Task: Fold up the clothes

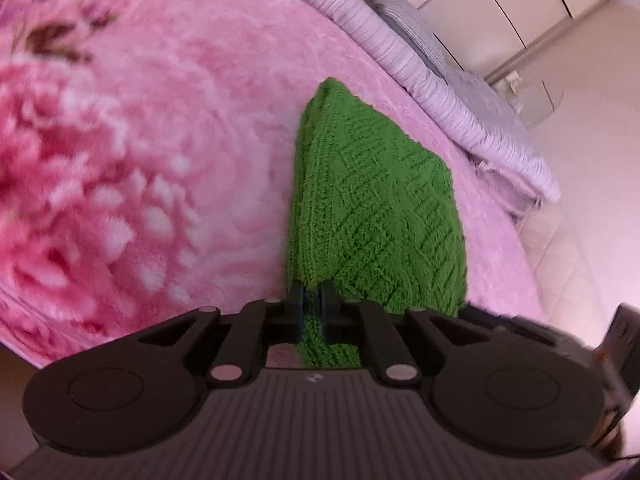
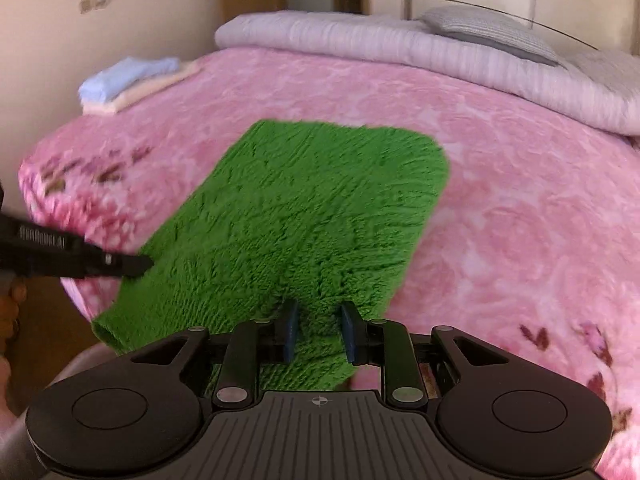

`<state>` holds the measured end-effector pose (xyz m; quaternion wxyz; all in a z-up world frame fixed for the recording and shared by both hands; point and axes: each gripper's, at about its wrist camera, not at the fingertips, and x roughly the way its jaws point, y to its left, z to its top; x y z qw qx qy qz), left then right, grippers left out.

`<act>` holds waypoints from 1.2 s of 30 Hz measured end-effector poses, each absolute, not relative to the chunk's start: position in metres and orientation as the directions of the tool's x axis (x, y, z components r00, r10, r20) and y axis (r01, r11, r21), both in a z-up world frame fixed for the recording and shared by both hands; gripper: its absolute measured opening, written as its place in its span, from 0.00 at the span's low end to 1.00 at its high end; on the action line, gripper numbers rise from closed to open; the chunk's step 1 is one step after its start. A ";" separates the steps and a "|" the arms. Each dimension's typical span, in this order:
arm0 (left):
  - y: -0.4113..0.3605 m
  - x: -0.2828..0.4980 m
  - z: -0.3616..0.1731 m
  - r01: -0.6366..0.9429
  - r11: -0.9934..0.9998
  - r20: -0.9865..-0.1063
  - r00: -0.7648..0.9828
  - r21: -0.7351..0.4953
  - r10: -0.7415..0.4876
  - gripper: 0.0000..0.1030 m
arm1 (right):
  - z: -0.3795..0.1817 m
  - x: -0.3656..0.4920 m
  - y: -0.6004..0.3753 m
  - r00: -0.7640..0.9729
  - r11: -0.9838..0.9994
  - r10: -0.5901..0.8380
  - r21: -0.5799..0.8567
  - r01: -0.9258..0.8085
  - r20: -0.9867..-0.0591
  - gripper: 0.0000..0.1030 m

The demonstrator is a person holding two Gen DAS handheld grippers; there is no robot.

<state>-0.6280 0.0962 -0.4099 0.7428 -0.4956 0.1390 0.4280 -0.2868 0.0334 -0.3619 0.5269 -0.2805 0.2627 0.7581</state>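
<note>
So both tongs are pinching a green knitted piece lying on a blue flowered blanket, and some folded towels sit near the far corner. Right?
Nearly. The blanket is pink, not blue, as the right wrist view shows. Both tongs, left and right, do pinch the green knit, with folded towels at the far corner.

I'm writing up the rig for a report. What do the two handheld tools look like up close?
Both match: a black ribbed body, two round black discs at the sides, black linkage arms with silver pins. The left tool has black fingers; the right tool has blue pads. The left one shows white lettering along its side in the right view.
</note>
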 end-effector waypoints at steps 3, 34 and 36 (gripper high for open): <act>0.091 -0.632 -0.398 -0.774 0.139 -0.624 0.590 -0.618 0.513 0.07 | -0.349 -0.272 0.023 -0.312 -0.245 0.691 0.195 -0.950 -0.652 0.22; 0.064 -0.566 -0.381 -0.833 0.342 -0.649 0.553 -0.435 0.523 0.06 | -0.360 -0.312 0.008 -0.278 -0.205 0.667 0.188 -0.960 -0.691 0.22; 0.055 -0.572 -0.375 -0.833 0.352 -0.634 0.554 -0.427 0.540 0.06 | -0.351 -0.306 -0.004 -0.285 -0.201 0.715 0.203 -0.958 -0.638 0.22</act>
